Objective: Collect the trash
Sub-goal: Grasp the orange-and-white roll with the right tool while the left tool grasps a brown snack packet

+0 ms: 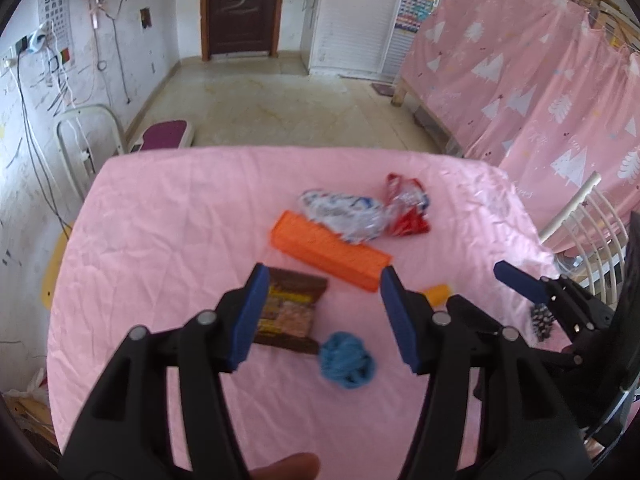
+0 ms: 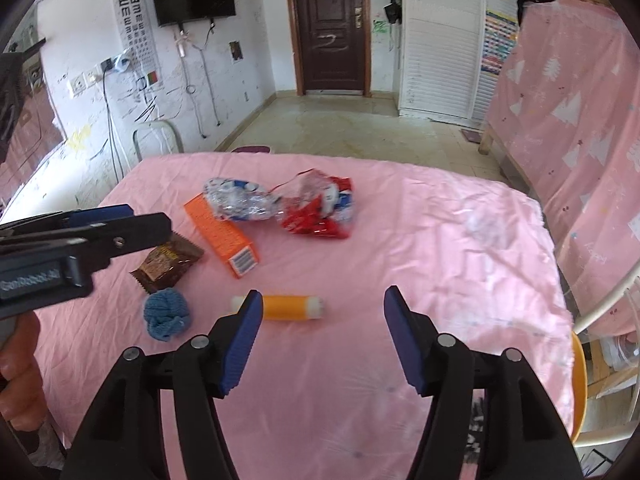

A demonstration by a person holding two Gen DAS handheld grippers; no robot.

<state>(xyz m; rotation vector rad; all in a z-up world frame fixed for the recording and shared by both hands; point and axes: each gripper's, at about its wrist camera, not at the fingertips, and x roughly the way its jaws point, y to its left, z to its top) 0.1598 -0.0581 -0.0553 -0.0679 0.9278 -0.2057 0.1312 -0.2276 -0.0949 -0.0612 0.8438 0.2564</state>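
A pink cloth covers the table (image 1: 160, 240), and the trash lies on it. Farthest back are a crumpled silver-blue wrapper (image 1: 340, 212) (image 2: 240, 200) and a red wrapper (image 1: 406, 204) (image 2: 320, 208). An orange box (image 1: 328, 254) (image 2: 222, 236) lies in front of them. My left gripper (image 1: 325, 280) is open above a brown snack wrapper (image 1: 292, 308) (image 2: 168, 264) and a blue ball of yarn (image 1: 346, 360) (image 2: 167, 314), touching neither. My right gripper (image 2: 324, 295) is open just short of an orange tube (image 2: 286, 307) (image 1: 438, 294), with nothing between its pads.
White chair frames stand at the table's far left (image 1: 88, 136) and right (image 1: 592, 216). A bed hung with pink curtain (image 2: 572, 128) fills the right side. A yellow seat (image 2: 580, 380) sits off the right edge. A hand (image 2: 20, 380) holds the left gripper (image 2: 100, 228).
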